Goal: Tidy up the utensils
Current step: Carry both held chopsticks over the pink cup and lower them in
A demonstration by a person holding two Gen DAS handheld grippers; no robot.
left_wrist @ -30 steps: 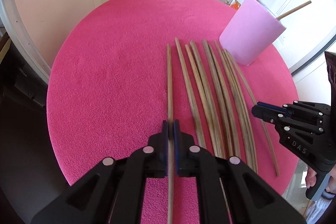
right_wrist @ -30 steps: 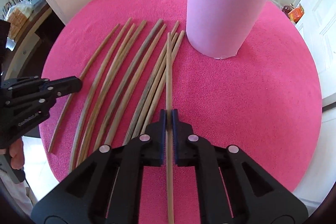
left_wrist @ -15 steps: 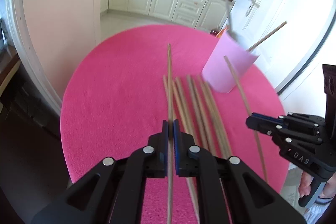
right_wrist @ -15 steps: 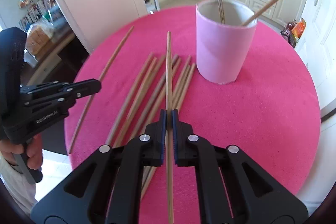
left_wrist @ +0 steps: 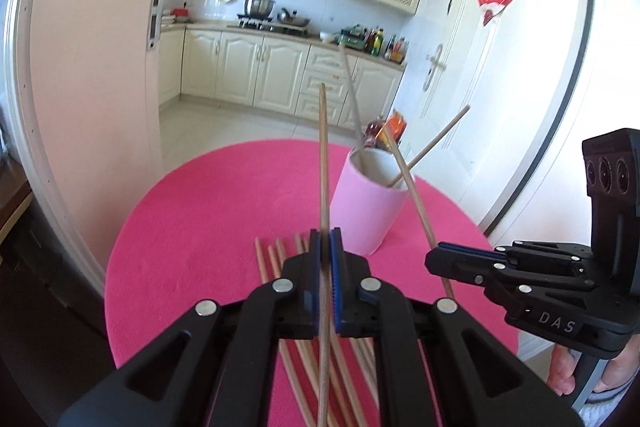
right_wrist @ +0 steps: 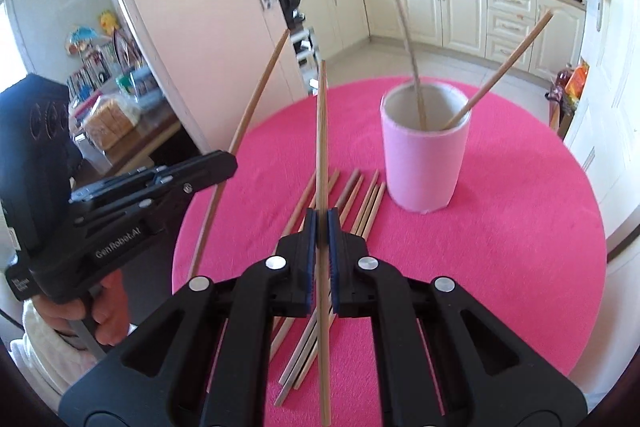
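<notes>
Each claw, left gripper [left_wrist: 327, 247] and right gripper [right_wrist: 319, 227], is clamped on 1 raised stick [left_wrist: 323, 163], near the pink cup [right_wrist: 424, 167]; bare pink table [right_wrist: 520, 227] lies rightward.

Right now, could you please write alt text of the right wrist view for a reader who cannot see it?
The right gripper is shut on a wooden stick that is lifted above a round pink table. Ahead stands a pink cup with two sticks inside, and more sticks lie on the table. On the left, the left gripper holds another stick.
</notes>
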